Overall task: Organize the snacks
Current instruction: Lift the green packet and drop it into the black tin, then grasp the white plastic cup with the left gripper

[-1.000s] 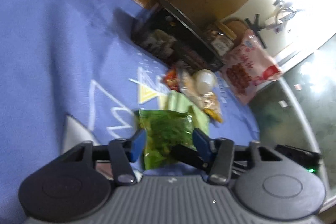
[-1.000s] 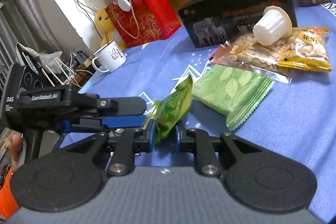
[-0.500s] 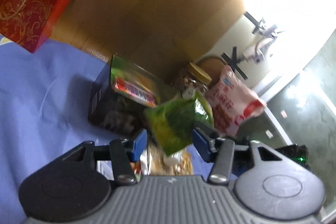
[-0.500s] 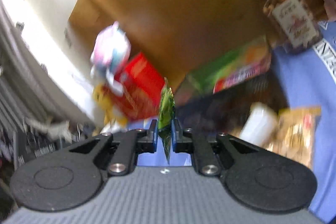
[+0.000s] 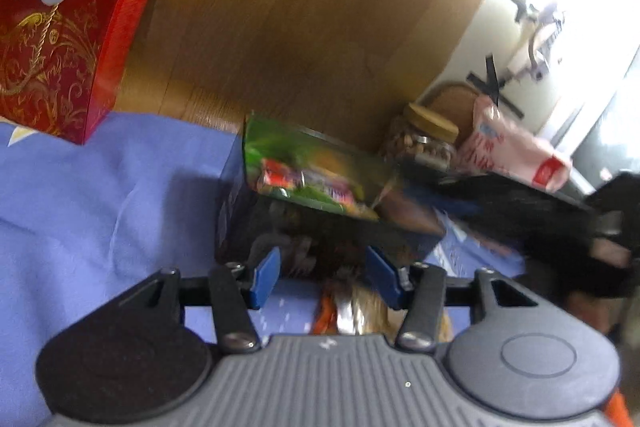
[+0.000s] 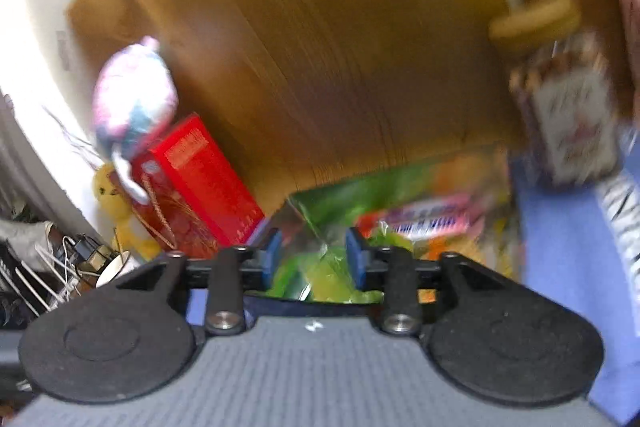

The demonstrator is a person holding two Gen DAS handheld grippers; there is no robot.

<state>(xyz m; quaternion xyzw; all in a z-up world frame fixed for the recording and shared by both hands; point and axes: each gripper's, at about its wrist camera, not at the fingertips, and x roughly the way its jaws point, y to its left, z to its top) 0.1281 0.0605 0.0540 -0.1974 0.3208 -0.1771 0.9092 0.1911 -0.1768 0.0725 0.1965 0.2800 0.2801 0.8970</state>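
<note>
The right hand-held gripper (image 6: 313, 259) has just opened, green packet (image 6: 326, 277) released; the left hand-held gripper (image 5: 323, 277) gapes empty.

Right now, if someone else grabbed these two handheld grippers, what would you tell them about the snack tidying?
Left gripper: open, empty, facing the dark cardboard box with its green printed lid up.
Right gripper: jaws have just been opening; the small green foil packet is loose between the pads, above that box.
Done: green packet apparently delivered; blur hides whether it has landed.
Left: orange and silver packets on the blue cloth, not yet boxed.
</note>
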